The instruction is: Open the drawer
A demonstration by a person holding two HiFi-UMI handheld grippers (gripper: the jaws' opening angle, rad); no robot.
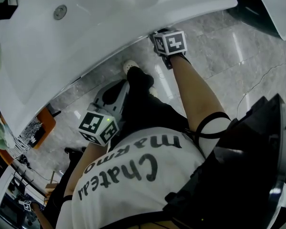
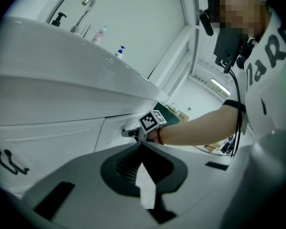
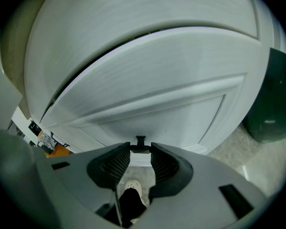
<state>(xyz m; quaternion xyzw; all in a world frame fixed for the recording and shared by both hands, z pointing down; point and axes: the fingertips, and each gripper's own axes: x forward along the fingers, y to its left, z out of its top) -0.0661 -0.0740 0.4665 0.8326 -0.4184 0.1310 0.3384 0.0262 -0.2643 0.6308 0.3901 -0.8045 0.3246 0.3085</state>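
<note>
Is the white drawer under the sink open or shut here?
Shut: the left gripper view shows the drawer front flush with the neighbouring panel, the right gripper's fingers either side of its dark knob.

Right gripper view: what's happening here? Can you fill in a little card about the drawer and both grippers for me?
drawer front: white, looks closed
handle: small and dark
right gripper: jaws apart, handle between their tips
left gripper: away from the drawer, jaws together, nothing in them
floor: pale stone tiles
task so far: drawer not pulled out yet
</note>
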